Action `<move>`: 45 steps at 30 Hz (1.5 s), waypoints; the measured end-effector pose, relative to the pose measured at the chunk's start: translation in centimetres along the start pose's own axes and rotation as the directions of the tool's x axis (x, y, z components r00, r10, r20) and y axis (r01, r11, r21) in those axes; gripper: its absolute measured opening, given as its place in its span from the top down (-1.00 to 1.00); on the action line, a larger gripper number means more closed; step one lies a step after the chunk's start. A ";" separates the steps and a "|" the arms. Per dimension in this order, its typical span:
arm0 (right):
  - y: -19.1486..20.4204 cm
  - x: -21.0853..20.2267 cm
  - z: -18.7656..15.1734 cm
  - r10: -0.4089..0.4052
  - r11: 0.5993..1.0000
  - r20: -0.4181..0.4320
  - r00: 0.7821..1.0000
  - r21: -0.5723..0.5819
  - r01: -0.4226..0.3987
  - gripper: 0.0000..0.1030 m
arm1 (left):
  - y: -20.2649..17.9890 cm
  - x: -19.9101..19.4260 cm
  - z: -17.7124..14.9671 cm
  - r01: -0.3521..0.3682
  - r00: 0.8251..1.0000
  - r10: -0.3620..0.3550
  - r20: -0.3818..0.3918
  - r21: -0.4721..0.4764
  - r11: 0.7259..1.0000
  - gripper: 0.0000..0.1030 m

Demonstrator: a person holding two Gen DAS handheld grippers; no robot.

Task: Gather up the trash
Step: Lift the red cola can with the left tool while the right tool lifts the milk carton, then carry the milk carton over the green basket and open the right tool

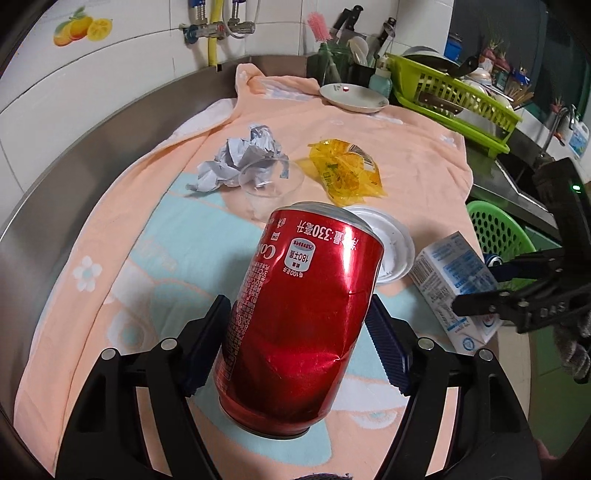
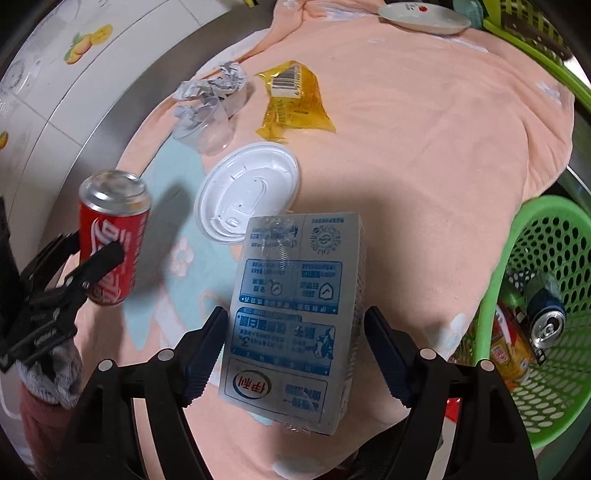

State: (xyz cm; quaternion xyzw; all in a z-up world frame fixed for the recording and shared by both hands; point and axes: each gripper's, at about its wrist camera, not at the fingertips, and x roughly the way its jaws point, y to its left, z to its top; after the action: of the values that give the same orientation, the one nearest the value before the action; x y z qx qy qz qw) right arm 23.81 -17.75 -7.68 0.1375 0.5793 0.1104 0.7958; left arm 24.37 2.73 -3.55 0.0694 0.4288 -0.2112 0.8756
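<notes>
Red can [image 1: 295, 317] is clamped, tilted, in the left gripper [image 1: 297, 347] at lower centre; the right gripper [image 2: 295, 350], angled downward, brackets the milk carton [image 2: 295, 317], jaws apart.

A milk carton [image 2: 295, 314] stands between the right gripper's [image 2: 295, 354] spread fingers on a peach towel [image 2: 424, 147], near a white lid [image 2: 247, 188], a red can [image 2: 112, 236] and a green basket [image 2: 546, 295].

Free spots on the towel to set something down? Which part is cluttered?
Bare towel runs wide between the yellow wrapper, the plate and the green basket. Crowded on the wall side: crumpled paper, clear cup, white lid, milk carton and red can sit close together.
</notes>
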 end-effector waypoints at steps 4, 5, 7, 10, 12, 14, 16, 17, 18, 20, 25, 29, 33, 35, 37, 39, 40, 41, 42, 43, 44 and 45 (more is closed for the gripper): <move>0.6 -0.3 0.0 -0.021 1.000 0.030 0.999 -0.015 0.021 -0.36 | -0.2 -0.8 -0.3 -0.011 1.000 0.011 0.012 -0.005 1.000 -0.41; 0.7 -0.4 -0.1 -0.024 0.999 0.036 0.999 -0.020 0.025 -0.36 | -0.4 -1.0 -0.4 -0.012 1.000 0.012 0.015 -0.006 1.000 -0.41; 0.5 -1.0 -0.4 -0.015 1.000 0.051 0.999 -0.025 0.017 -0.35 | -0.6 -1.5 -0.4 -0.008 1.000 0.008 0.025 -0.002 1.000 -0.40; 0.0 -2.1 -0.9 0.006 1.000 0.072 0.997 -0.018 -0.005 -0.34 | -1.3 -2.2 -0.5 -0.001 0.999 0.001 0.037 0.005 1.000 -0.40; -0.5 -2.8 -1.3 0.023 1.000 0.086 0.996 -0.014 -0.022 -0.33 | -1.8 -2.5 -0.5 0.005 0.999 -0.006 0.044 0.011 1.000 -0.40; -1.1 -3.9 -1.6 0.041 0.999 0.107 0.993 -0.004 -0.041 -0.32 | -2.4 -2.7 -0.5 0.010 0.999 -0.011 0.051 0.016 1.000 -0.40; -1.7 -4.6 -1.8 0.058 0.998 0.119 0.991 0.011 -0.060 -0.32 | -3.0 -2.9 -0.3 0.021 0.998 -0.022 0.057 0.016 1.000 -0.40; -2.0 -4.9 -1.8 0.064 0.998 0.127 0.990 0.017 -0.066 -0.32 | -3.4 -3.0 -0.2 0.028 0.998 -0.029 0.061 0.017 0.999 -0.40; -2.1 -5.1 -1.8 0.070 0.997 0.133 0.989 0.018 -0.073 -0.32 | -3.6 -3.0 -0.1 0.028 0.997 -0.029 0.065 0.016 0.999 -0.39; -2.6 -5.7 -1.9 0.082 0.996 0.149 0.986 0.027 -0.087 -0.32 | -4.0 -3.2 0.1 0.048 0.996 -0.048 0.069 0.006 0.999 -0.39; -5.2 -8.2 -2.7 0.070 0.995 0.194 0.978 0.057 -0.083 -0.32 | -6.0 -3.7 0.5 0.057 0.995 -0.060 0.075 0.036 0.998 -0.39; -9.2 -10.0 -3.8 0.024 0.993 0.224 0.974 0.111 -0.050 -0.32 | -7.9 -3.7 1.1 0.107 0.991 -0.110 0.080 0.042 0.993 -0.39; -14.3 -11.0 -5.2 -0.042 0.984 0.228 0.973 0.178 0.000 -0.32 | -10.7 -3.4 1.7 0.144 0.985 -0.150 0.081 0.075 0.987 -0.39; -17.1 -10.8 -6.0 -0.080 0.978 0.216 0.973 0.205 0.035 -0.32 | -12.6 -3.1 2.1 0.166 0.981 -0.174 0.081 0.095 0.982 -0.39; -19.0 -10.4 -6.5 -0.110 0.972 0.199 0.974 0.225 0.064 -0.32 | -14.1 -2.7 2.4 0.192 0.977 -0.200 0.076 0.104 0.976 -0.39; -21.1 -9.5 -7.2 -0.125 0.964 0.175 0.977 0.255 0.077 -0.32 | -15.5 -2.4 2.6 0.208 0.973 -0.218 0.074 0.114 0.971 -0.39; -21.7 -9.2 -7.5 -0.128 0.962 0.169 0.977 0.261 0.081 -0.32 | -16.4 -2.0 2.8 0.218 0.971 -0.228 0.069 0.120 0.968 -0.39; -22.6 -8.8 -7.9 -0.136 0.958 0.164 0.977 0.273 0.087 -0.32 | -17.1 -1.8 2.9 0.224 0.970 -0.233 0.065 0.124 0.967 -0.39; -23.6 -8.6 -8.2 -0.149 0.951 0.165 0.975 0.293 0.096 -0.32 | -17.9 -1.4 3.1 0.232 0.969 -0.241 0.057 0.132 0.964 -0.39; -24.2 -8.4 -8.3 -0.158 0.948 0.163 0.974 0.303 0.103 -0.32 | -18.7 -1.0 3.1 0.234 0.969 -0.243 0.050 0.142 0.962 -0.39; -24.8 -8.1 -8.6 -0.173 0.942 0.159 0.972 0.313 0.116 -0.32 | -19.3 -0.7 3.2 0.235 0.969 -0.243 0.044 0.146 0.961 -0.39; -25.5 -7.8 -8.9 -0.192 0.935 0.157 0.969 0.328 0.132 -0.32 | -20.0 -0.2 3.3 0.243 0.968 -0.250 0.032 0.149 0.959 -0.39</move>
State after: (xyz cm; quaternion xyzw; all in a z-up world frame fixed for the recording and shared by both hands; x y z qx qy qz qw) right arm 13.40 -43.51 -12.14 0.2241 0.5217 -0.0633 0.8207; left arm 18.06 -16.27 -0.16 0.0732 0.3957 -0.3506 0.8456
